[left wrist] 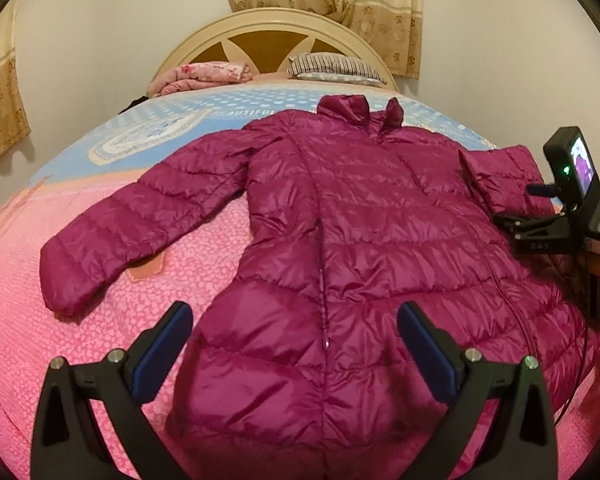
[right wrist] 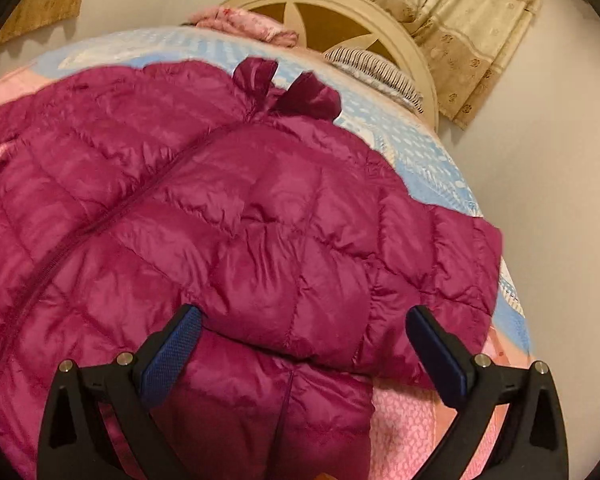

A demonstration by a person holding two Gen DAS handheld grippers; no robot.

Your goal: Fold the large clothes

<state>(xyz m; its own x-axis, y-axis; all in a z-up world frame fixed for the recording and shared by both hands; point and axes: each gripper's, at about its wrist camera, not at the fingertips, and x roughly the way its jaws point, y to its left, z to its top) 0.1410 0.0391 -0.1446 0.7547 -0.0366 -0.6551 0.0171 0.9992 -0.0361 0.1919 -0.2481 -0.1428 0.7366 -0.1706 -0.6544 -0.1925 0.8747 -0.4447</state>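
Folding looks to be at the sleeve stage: the magenta puffer jacket [left wrist: 340, 220] lies front-up, zipped, filling the middle of the left wrist view on the pink bedspread [left wrist: 80, 360], collar toward the top of the frame. One sleeve [right wrist: 360, 280] already sits doubled across the chest in the centre of the right wrist view, while the other sleeve [left wrist: 112, 232] is stretched flat toward the left of the frame.

The left gripper [left wrist: 294, 340] hangs above the hem at lower centre, fingers spread wide and holding nothing. The right gripper [right wrist: 304, 340] is likewise spread, its pads to either side of the folded sleeve's edge — whether they touch the fabric I cannot tell.

Next, I judge, the left gripper must travel to the outstretched cuff, pinch it and carry it over the body; the slick, puffy shell may spring back or slide.

At the top of the frame sit a striped pillow [left wrist: 336, 66], a folded pink blanket [left wrist: 200, 76] and the headboard [left wrist: 268, 36] — all well clear of the jacket, so nothing blocks the fold.
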